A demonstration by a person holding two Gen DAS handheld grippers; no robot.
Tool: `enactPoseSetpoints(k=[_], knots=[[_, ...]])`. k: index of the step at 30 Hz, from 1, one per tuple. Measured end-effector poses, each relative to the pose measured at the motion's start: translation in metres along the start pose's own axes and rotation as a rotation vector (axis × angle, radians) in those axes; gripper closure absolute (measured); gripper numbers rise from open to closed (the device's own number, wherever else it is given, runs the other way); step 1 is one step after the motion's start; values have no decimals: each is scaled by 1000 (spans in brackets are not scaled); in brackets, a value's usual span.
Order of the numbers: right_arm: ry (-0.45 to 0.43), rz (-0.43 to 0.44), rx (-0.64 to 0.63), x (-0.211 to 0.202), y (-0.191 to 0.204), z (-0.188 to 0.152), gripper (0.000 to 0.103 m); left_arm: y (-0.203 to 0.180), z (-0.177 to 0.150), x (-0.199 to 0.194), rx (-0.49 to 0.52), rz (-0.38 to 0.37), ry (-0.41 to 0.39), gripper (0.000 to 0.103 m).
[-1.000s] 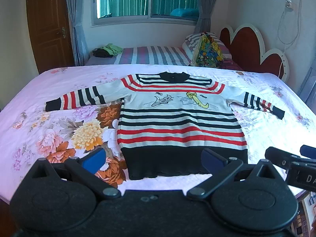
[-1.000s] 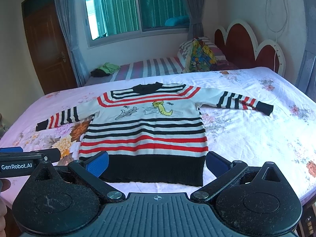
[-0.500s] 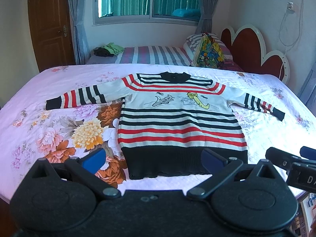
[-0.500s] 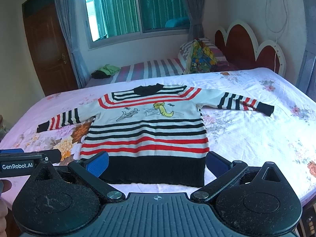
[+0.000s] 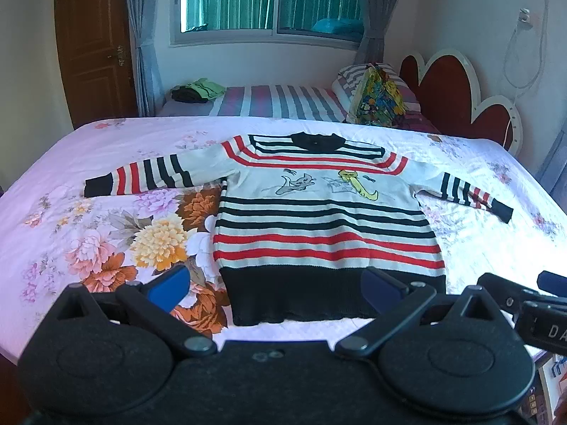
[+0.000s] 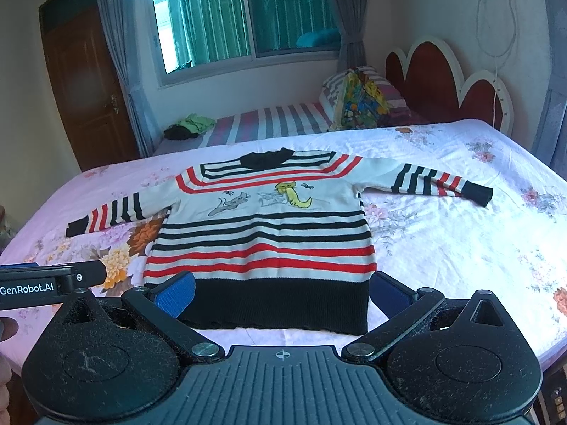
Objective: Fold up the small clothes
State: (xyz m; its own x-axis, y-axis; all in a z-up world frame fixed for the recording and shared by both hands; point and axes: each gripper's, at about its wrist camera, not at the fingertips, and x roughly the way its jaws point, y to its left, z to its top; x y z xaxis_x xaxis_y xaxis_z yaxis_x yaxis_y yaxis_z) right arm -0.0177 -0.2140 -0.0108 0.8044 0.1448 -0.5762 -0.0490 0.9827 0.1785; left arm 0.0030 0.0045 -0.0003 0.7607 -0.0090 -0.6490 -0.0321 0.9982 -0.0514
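A small striped sweater (image 5: 326,219) in white, black and red lies flat, face up, on the flowered bed sheet (image 5: 88,233), both sleeves spread out and its black hem nearest me. It also shows in the right wrist view (image 6: 262,233). My left gripper (image 5: 274,287) is open and empty, held above the near bed edge just short of the hem. My right gripper (image 6: 281,288) is open and empty too, hovering in front of the hem. Each gripper's body shows at the edge of the other's view.
The sheet (image 6: 460,248) covers a wide bed. A red and white headboard (image 6: 453,81) stands at the right. A second striped bed (image 5: 276,104) lies behind with a colourful bag (image 5: 379,101) and green clothes (image 5: 198,90). A wooden door (image 5: 95,46) is at the far left.
Both grippers have risen and shifted slightly; the sweater sits a little lower and closer in both views. Nothing was grasped or moved on the bed.
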Motion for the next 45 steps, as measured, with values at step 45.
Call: enactPoseSetpoints(k=[45], knots=[[-24, -82, 10, 105, -74, 47, 0, 11, 64, 114, -42, 93, -6, 1]])
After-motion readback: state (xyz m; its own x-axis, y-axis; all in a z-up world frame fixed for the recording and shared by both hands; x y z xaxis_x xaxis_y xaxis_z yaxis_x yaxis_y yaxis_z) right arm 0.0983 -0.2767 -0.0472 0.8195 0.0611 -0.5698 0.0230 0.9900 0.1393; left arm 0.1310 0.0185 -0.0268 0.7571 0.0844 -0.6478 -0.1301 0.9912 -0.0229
